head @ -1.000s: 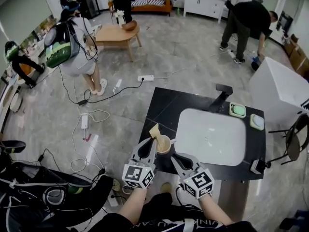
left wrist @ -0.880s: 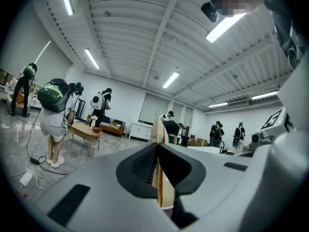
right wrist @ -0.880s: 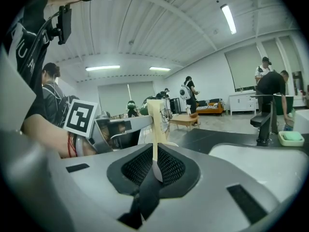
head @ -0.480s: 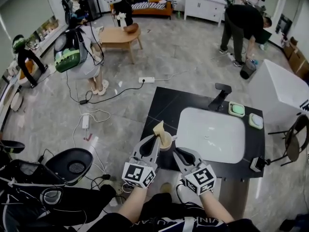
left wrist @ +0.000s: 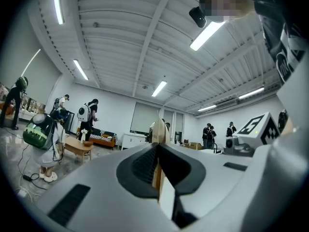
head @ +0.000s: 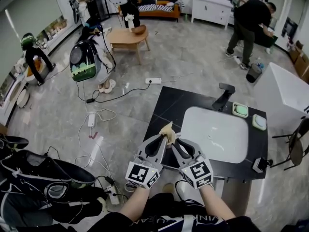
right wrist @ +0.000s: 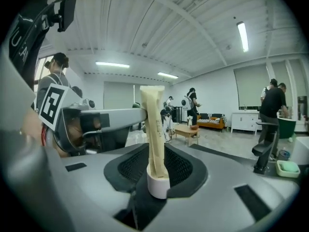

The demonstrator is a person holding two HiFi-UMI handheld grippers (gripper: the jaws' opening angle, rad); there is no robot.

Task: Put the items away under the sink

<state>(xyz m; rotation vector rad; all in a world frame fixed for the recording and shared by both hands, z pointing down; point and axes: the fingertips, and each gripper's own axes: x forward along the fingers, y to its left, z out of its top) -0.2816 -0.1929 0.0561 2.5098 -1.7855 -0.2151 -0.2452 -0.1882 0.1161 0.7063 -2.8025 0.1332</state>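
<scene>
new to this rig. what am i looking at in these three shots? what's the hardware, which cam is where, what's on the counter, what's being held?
There is no robot here. A person holds a hand-operated gripper in each hand, each with a marker cube on it. The wide shot comes from a camera on the person's head, looking down. In it the left gripper is on the left and the right gripper is beside it. The other two shots come from cameras riding on each gripper, looking along its tongs.

Below is a black counter with a white sink, a faucet and two small green dishes.

Both grippers meet on a beige tube. The left tongs are shut on its flat end. The right tongs have just been opening, with the white-capped end between them, not clearly clamped.
</scene>
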